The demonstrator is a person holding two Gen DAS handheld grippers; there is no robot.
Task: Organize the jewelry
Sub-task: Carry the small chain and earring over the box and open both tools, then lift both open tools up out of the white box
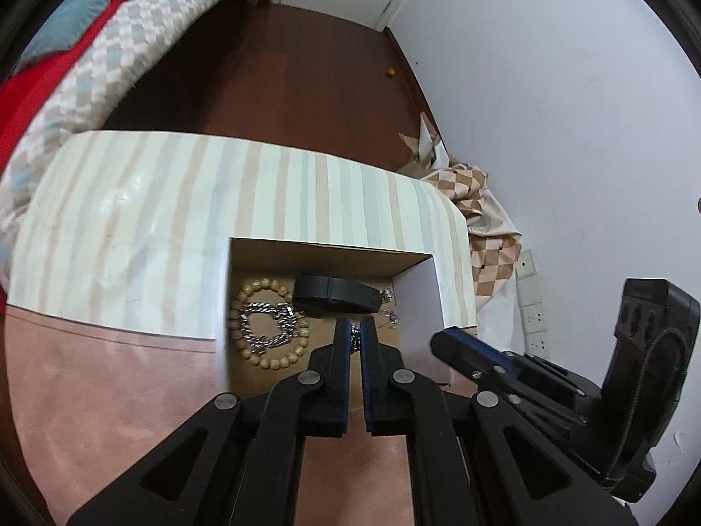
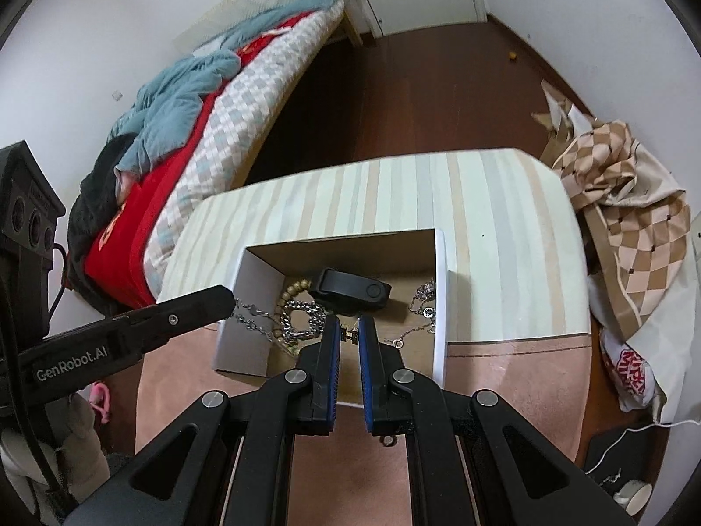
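Box [image 2: 440, 307]: open cardboard tray with white outer walls and a brown floor, on a table whose cloth is striped at the far half and plain pink at the near half.
Contents: tan bead bracelet [image 1: 271, 324], round matte beads in a loop; chunky silver curb chain [image 1: 269, 322] coiled inside that loop; black wristband [image 2: 350, 291], smooth and rigid-looking, lying crosswise at the back; fine silver chains [image 2: 423, 302] heaped by the right wall.
Held piece: thin silver chain [image 2: 252, 313] with small links, strung between the two tools above the box.
Left gripper [image 1: 355, 328]: pinched tight on one end of the chain.
Right gripper [image 2: 349, 332]: narrow, nipping the other end, a small gold clasp [image 2: 349, 332].
Key relation: the chain's long axis runs left to right across the box; the floor lies directly below both tips; each hand is equally near, so I judge lowering is all that remains.
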